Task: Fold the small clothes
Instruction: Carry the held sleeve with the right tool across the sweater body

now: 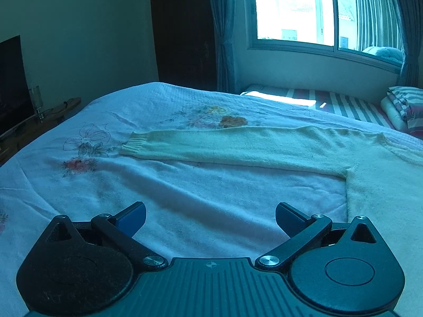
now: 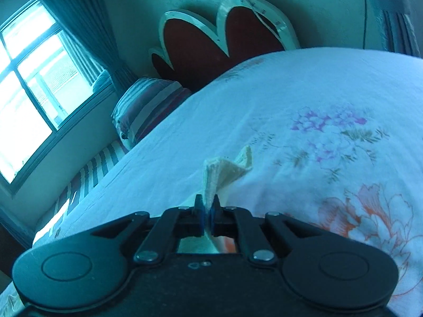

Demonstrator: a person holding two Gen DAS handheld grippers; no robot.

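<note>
A cream knitted sweater (image 1: 277, 145) lies flat on the bed (image 1: 185, 198), on a white flowered bedspread (image 2: 317, 92). Nothing here serves as a container. One long sleeve (image 1: 211, 144) stretches out across the cover, its ribbed cuff (image 1: 132, 142) near a printed flower, while the body fills the right edge of the left wrist view. The left gripper (image 1: 210, 218) hangs above bare bedspread on the near side of that sleeve, jaws spread wide, nothing between them, apart from the knit. The right gripper (image 2: 208, 211) is clenched on a fold of cream fabric (image 2: 224, 169), which rises bunched from between the pads above the cover. Only the right view shows that pinch, plus a scalloped headboard (image 2: 211, 39) and a striped pillow (image 2: 148, 105). Only the left view shows the garment spread out. A window (image 1: 317, 13) shows in both.
</note>
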